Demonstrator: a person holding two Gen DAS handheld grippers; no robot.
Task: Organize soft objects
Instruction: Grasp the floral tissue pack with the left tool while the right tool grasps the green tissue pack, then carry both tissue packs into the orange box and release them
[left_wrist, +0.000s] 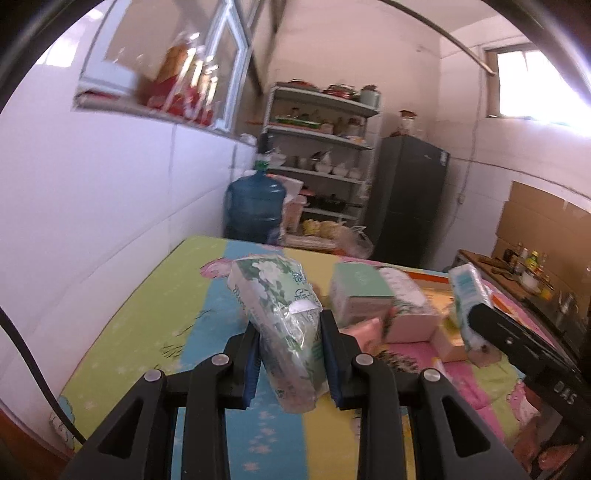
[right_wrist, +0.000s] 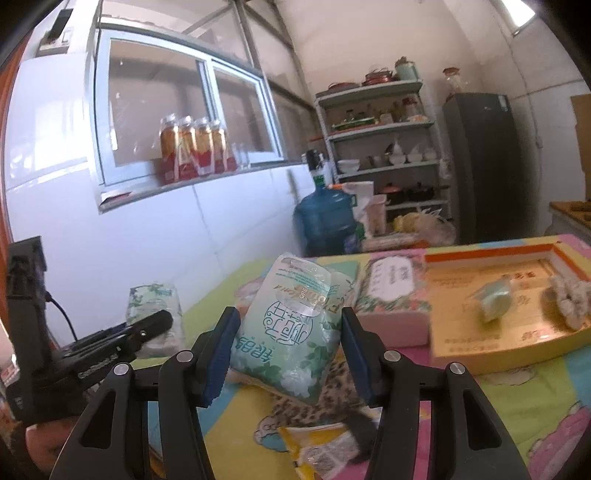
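We're pinching a green floral tissue pack (left_wrist: 284, 325) in the left hand-held gripper (left_wrist: 290, 354), pads squeezing its sides, pack lifted off the worktop (left_wrist: 147, 314) w/ the bright cartoon cloth. The right hand-held gripper (right_wrist: 290, 354) is gripping a wet-wipes pack (right_wrist: 295, 325) btw its blue pads, also raised, tilted. Under it, a leopard-print item (right_wrist: 332, 391) and a yellow packet (right_wrist: 325, 446) are lying on the cloth. Just beyond, a floral box (right_wrist: 391, 295) is sitting beside an orange-rimmed tray (right_wrist: 491, 254) holding a small pale-green packet (right_wrist: 493, 299) and a fuzzy cream thing (right_wrist: 570, 301).
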